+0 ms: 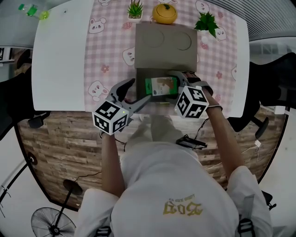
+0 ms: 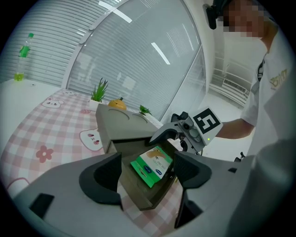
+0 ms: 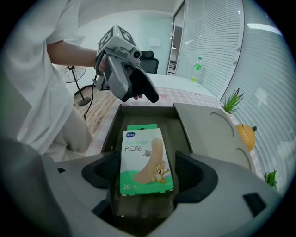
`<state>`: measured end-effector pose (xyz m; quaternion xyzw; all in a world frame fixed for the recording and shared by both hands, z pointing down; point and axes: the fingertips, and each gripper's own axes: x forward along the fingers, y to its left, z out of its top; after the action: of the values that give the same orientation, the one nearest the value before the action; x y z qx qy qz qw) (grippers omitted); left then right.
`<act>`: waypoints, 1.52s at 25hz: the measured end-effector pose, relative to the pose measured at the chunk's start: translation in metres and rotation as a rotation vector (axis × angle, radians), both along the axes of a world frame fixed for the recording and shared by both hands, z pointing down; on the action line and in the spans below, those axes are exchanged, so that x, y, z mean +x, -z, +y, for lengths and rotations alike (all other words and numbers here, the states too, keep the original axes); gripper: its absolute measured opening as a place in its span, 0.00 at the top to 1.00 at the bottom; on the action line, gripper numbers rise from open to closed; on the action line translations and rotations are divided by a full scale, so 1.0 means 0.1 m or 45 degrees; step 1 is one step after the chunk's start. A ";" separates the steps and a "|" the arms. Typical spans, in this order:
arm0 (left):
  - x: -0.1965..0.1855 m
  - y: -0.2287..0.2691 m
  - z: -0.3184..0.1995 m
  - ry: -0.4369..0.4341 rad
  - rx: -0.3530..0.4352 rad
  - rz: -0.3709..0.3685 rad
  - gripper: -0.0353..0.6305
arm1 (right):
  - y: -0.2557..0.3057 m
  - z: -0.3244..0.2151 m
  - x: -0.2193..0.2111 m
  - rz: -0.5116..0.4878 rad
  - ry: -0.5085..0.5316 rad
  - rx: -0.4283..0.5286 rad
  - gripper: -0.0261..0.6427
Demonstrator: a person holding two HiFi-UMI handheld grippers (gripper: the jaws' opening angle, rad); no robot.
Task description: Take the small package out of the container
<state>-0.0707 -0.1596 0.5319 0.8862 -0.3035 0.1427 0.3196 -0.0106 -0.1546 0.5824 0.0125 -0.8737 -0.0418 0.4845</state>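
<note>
A grey container lies on the pink checked cloth, its near compartment open toward me. Inside lies the small package, a green and white bandage box. My right gripper reaches in from the right, and in the right gripper view its jaws stand wide on either side of the package without pressing it. At the compartment's left front corner my left gripper is open, with nothing between its fingers; from the left gripper view the package lies beyond it.
Behind the container stand an orange pumpkin-shaped pot and two small plants. A green bottle is at the far left of the white table. The table's near edge runs just under the grippers. A fan stands on the floor.
</note>
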 end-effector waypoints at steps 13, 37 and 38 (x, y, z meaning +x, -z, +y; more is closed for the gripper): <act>-0.01 -0.10 -0.02 0.000 -0.014 -0.014 0.44 | -0.16 0.00 -0.06 -0.008 -0.016 -0.105 0.40; -0.02 -0.05 -0.12 0.028 -0.010 -0.023 0.47 | -0.13 0.00 -0.05 -0.053 -0.060 -0.082 0.41; -0.02 -0.04 -0.12 0.034 -0.006 -0.021 0.47 | -0.12 -0.01 -0.05 -0.057 -0.069 -0.072 0.41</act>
<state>-0.0728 -0.1719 0.5360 0.8802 -0.3174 0.1464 0.3211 -0.0152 -0.1556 0.5947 0.0233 -0.8846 -0.0036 0.4658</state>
